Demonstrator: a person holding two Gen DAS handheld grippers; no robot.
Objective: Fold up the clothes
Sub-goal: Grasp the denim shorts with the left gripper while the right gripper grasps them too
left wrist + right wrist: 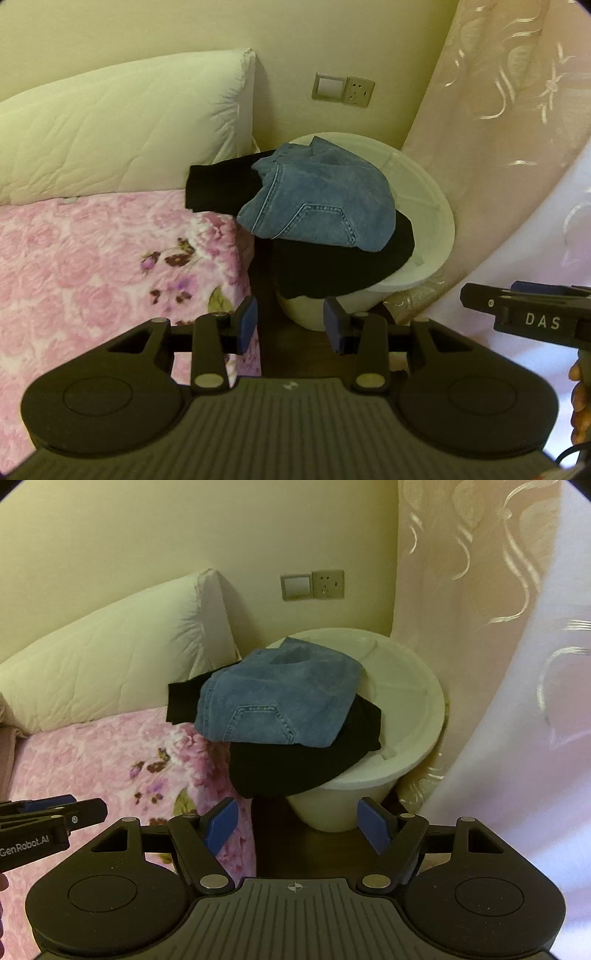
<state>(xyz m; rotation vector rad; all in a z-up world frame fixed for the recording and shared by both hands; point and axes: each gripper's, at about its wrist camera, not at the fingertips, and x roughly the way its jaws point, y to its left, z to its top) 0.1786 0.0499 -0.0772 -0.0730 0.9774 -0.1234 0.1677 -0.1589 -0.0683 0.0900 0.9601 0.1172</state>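
Plainly, the biggest hazard is the perch itself: the round white plastic bucket (424,206) stands on dark floor in the gap between the bed with its pink floral fleece blanket (92,258) and the pale embroidered curtain (498,129), and the clothes lie heaped on its lid, overhanging the rim toward the bed. A pull on only one layer could drag the whole pile off into that dark gap, or tip the bucket.

The black garment (325,269) is the lower layer; it droops over the near edge of the bucket and one part stretches left toward the white quilted pillow (129,129). Seizing it first would likely spill what lies on top.

The folded blue denim jeans (317,199) rest on the black garment. Their long axis seems to run from the bed side toward the far right of the lid, a stitched pocket facing the cameras, though the bundle is too crumpled to tell waist from hem.

The left gripper (290,325) has its blue pads spread apart with nothing between them, and the right gripper (297,821) likewise stands wide and empty; both are short of the clothes.
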